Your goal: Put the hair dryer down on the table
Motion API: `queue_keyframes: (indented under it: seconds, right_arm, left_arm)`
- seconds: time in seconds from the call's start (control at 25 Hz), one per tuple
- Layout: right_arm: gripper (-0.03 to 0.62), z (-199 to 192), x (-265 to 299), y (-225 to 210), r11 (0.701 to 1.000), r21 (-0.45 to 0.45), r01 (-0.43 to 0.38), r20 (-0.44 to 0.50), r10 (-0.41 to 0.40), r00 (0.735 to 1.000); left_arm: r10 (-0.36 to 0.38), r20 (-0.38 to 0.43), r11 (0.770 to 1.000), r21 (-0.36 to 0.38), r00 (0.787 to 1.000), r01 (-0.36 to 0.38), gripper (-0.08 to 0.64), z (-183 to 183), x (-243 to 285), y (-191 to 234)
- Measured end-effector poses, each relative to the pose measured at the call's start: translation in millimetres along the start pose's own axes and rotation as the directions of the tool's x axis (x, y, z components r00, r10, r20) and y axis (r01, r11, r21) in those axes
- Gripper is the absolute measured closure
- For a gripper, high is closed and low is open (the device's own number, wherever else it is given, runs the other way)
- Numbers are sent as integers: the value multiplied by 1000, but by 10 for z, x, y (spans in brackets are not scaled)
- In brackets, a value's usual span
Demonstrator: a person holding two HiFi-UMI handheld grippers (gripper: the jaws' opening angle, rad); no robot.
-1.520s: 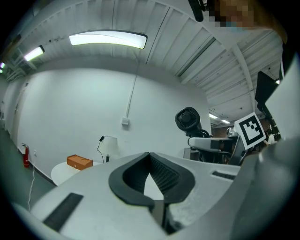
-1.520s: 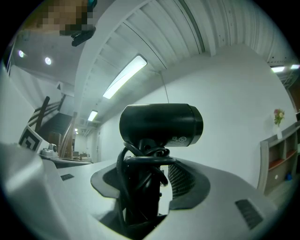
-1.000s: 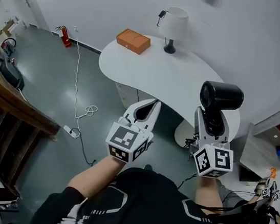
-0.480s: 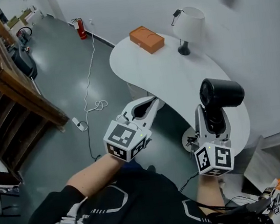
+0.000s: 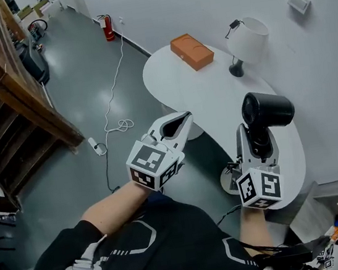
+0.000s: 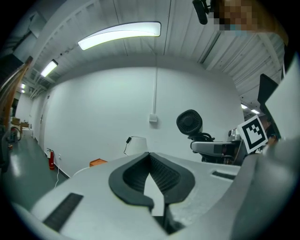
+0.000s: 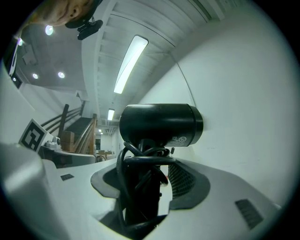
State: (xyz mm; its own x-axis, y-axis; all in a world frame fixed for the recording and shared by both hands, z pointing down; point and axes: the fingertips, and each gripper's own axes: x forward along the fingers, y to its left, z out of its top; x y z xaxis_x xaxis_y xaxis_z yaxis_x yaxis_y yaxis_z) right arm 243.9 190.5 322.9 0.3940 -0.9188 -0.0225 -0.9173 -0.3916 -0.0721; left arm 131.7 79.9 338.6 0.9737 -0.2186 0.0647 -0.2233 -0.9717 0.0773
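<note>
A black hair dryer (image 5: 266, 110) stands upright in the air, barrel on top, over the near right end of the white curved table (image 5: 200, 89). My right gripper (image 5: 258, 145) is shut on its handle, which has its cord wound round it. The right gripper view shows the hair dryer (image 7: 159, 124) between the two jaws of the right gripper (image 7: 143, 187). My left gripper (image 5: 178, 123) hovers left of it, over the table's near edge, shut with nothing in it. In the left gripper view the hair dryer (image 6: 189, 123) shows beyond the touching tips of the left gripper (image 6: 149, 154).
An orange box (image 5: 191, 51) and a white lamp (image 5: 246, 42) stand on the table's far part. A white cable (image 5: 114, 101) runs across the grey floor from a red fire extinguisher (image 5: 107, 27). A wooden staircase (image 5: 21, 102) rises at the left.
The head view has swung, so the table, lamp and box now sit further right and lower in it. Both grippers keep their stance, the dryer still upright in the right one.
</note>
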Motion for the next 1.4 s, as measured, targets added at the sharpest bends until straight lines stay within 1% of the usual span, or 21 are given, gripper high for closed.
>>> queue_keyframes:
  seconds: [0.36,0.52,0.6,0.76,0.88,0.96,1.2,1.28,1.4]
  right_arm:
    - [333,-70,868,322,998,-3,-69,-33,68,997]
    - [333,-98,1256,500,995,19,-94,-51,94,994]
    - [333,-149,1466,586,994,21,-109,-64,110,992]
    - [333,-234,1880,743,992,11,-127,-89,128,988]
    - [333,-277,2188,861,991,10,-133,-96,133,986]
    - [333,-337,2387,942,991,19,-133,-101,135,986]
    - [333,-497,2936,1169,989,30,-142,-138,145,980]
    - [333,-533,3088,1224,989,24,-143,-148,145,978]
    - [333,-603,3279,1295,989,-8,-150,-172,146,974]
  left_arm:
    - [86,7,996,-12,996,-86,560,70,197,887]
    - [100,5,995,-27,995,-100,560,102,219,1286]
    - [116,-3,993,-34,993,-116,560,91,254,1507]
    - [174,-27,985,-14,984,-175,560,44,326,1964]
    - [200,-47,979,-30,979,-201,560,-19,335,2307]
    - [200,-54,979,-35,978,-202,560,-54,355,2504]
    - [162,-53,984,-68,985,-165,560,-103,447,2953]
    - [158,-64,983,-82,985,-163,560,-143,494,3071]
    - [162,-83,982,-89,983,-169,560,-215,575,3193]
